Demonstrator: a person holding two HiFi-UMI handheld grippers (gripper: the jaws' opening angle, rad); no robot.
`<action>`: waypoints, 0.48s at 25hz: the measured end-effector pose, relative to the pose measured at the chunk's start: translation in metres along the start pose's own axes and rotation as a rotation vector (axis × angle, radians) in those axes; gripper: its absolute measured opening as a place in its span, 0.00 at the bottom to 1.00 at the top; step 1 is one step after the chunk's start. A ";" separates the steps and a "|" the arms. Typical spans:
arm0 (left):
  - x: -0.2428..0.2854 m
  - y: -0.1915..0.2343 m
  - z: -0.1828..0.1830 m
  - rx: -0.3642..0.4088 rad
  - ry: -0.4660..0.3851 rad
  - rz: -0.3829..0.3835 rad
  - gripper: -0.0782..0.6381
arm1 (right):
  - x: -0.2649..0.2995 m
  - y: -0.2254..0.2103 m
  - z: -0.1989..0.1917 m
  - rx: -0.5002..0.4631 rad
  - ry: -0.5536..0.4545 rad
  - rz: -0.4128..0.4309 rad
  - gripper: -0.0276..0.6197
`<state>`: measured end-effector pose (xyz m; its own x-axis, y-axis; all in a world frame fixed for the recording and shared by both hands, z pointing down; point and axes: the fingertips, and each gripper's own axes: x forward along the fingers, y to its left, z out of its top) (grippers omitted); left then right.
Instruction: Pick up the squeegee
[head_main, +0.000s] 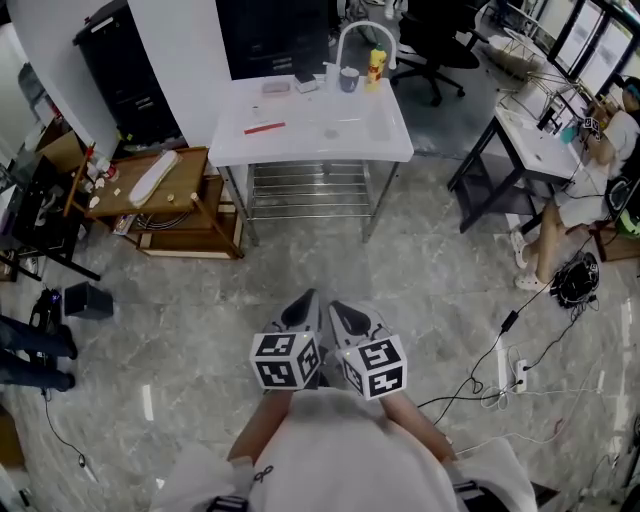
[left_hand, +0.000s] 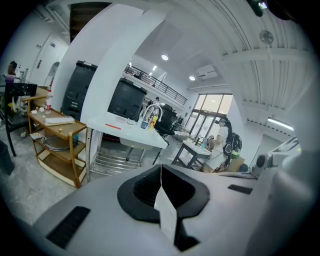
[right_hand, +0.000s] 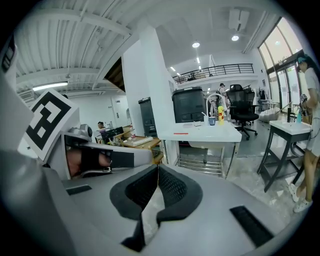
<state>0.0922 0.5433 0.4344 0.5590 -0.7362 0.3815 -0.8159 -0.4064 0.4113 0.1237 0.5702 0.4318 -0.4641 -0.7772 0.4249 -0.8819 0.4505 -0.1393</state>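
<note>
The person is holding the left hand-held gripper (head_main: 303, 308) and right hand-held gripper (head_main: 350, 318) shut and empty, well apart from the worktop (head_main: 330, 143). This is probably the approach step; the next move calls for reaching the likely squeegee (head_main: 264, 127), a small red thing, and opening the jaws.

The head view is bright and evenly lit from above, with faint, soft shadows; the white table (head_main: 310, 135) washes out almost featureless, and the marble floor (head_main: 450, 290) carries pale streaks of reflected ceiling light; straight lines bow toward the frame's edges. Both gripper views are fisheye, ringed by black corners; ceiling lamps (left_hand: 164, 57) and tall windows (left_hand: 212, 112) burn out to white in the left gripper view; the left gripper (left_hand: 161, 167) and right gripper (right_hand: 158, 167) loom close, grey and soft-focused.
</note>
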 end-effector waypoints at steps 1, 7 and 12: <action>0.003 0.004 0.003 0.001 0.002 -0.001 0.15 | 0.005 -0.001 0.003 0.001 -0.001 -0.005 0.09; 0.016 0.027 0.022 0.020 0.002 0.001 0.15 | 0.033 -0.001 0.016 0.018 -0.001 -0.009 0.09; 0.025 0.044 0.027 0.030 0.012 0.000 0.15 | 0.052 -0.002 0.017 0.005 0.007 -0.037 0.09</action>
<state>0.0660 0.4921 0.4397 0.5607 -0.7298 0.3912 -0.8198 -0.4228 0.3863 0.0996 0.5216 0.4389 -0.4309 -0.7901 0.4360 -0.8986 0.4197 -0.1277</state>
